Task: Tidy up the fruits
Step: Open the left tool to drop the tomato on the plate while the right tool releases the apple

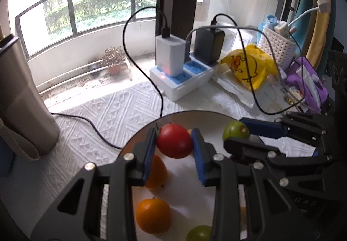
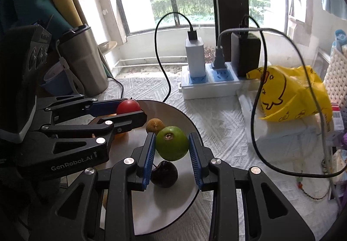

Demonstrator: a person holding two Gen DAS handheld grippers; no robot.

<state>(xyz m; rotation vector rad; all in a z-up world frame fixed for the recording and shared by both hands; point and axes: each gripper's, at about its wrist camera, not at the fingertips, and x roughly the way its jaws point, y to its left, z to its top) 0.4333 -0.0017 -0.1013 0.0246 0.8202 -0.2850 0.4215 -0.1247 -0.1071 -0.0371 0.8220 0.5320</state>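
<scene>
Orange fruit (image 1: pixel 156 172) half behind fingers (image 1: pixel 149 154)

Fruits on a plate (image 2: pixel 190 124) at the near edge of a cloth-covered table.

In the right wrist view, the left gripper (image 2: pixel 138 111) grips a tomato (image 2: pixel 128 106) over the plate's far left; the right gripper (image 2: pixel 172 145) holds a round fruit (image 2: pixel 172 143) above a cherry (image 2: pixel 164 173), with a small fruit (image 2: pixel 154 125) just behind. Beyond the plate stands a power strip (image 2: pixel 208 87), a tumbler (image 2: pixel 86 59) far left, a plastic bag (image 2: pixel 292 93) right.
</scene>
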